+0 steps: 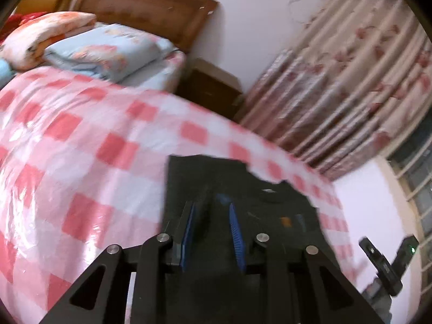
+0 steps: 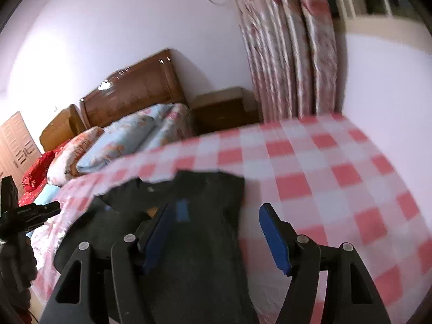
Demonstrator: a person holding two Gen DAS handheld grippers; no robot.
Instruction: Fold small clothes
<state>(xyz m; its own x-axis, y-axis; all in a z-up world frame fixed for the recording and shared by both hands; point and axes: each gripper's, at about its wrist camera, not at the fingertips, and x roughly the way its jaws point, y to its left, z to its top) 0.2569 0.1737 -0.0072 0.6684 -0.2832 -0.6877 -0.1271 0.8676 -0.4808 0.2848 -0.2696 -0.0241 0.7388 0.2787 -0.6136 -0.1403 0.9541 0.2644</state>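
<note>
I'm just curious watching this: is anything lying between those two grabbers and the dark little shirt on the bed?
Nothing visible does. The dark shirt lies directly under the right gripper and left gripper.

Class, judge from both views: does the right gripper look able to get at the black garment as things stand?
Probably yes. The right gripper is open just above the black garment, which lies uncovered on the checked cloth; nothing blocks it.

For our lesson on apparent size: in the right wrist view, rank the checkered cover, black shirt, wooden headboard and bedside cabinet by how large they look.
1. checkered cover
2. black shirt, enlarged by nearness
3. wooden headboard
4. bedside cabinet
</note>
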